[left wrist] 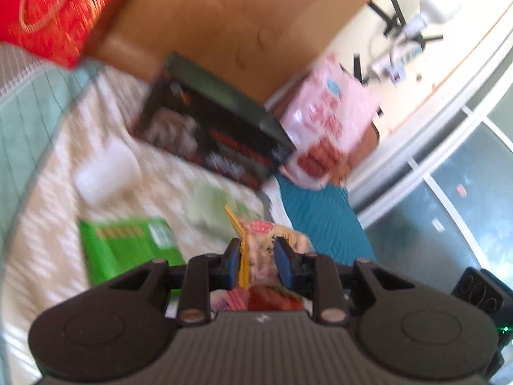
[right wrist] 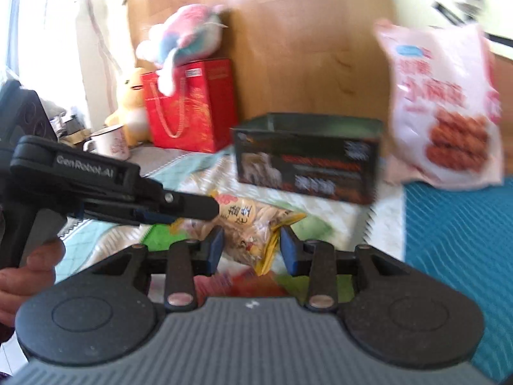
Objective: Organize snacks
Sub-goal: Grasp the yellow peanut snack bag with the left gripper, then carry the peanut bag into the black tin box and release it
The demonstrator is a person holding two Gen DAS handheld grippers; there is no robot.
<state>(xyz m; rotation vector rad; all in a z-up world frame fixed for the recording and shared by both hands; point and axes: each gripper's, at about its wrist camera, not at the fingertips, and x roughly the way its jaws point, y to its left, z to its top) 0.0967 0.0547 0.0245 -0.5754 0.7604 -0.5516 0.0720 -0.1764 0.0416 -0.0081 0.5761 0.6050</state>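
Note:
A clear snack bag [left wrist: 269,234] with yellow edges and printed round crackers hangs between both grippers above a patterned bedspread [left wrist: 48,224]. In the left wrist view my left gripper [left wrist: 259,256] is shut on one end of it, blue pads pinching the bag. In the right wrist view my right gripper [right wrist: 251,250] is shut on the other end of the same snack bag [right wrist: 247,221], by its yellow seam. The left gripper [right wrist: 214,208] comes in from the left there, held by a hand [right wrist: 29,272]. An open dark box [right wrist: 304,166] stands just beyond, the same box [left wrist: 211,134] lying ahead in the left wrist view.
A pink snack bag [right wrist: 449,112] leans at the right beside the box, above a teal mat [right wrist: 458,240]. A green box [left wrist: 128,247], a pale green packet [left wrist: 214,205] and a white object [left wrist: 105,173] lie on the bedspread. A red gift bag [right wrist: 189,106], plush toys [right wrist: 186,38] and a mug [right wrist: 109,144] stand at the back left.

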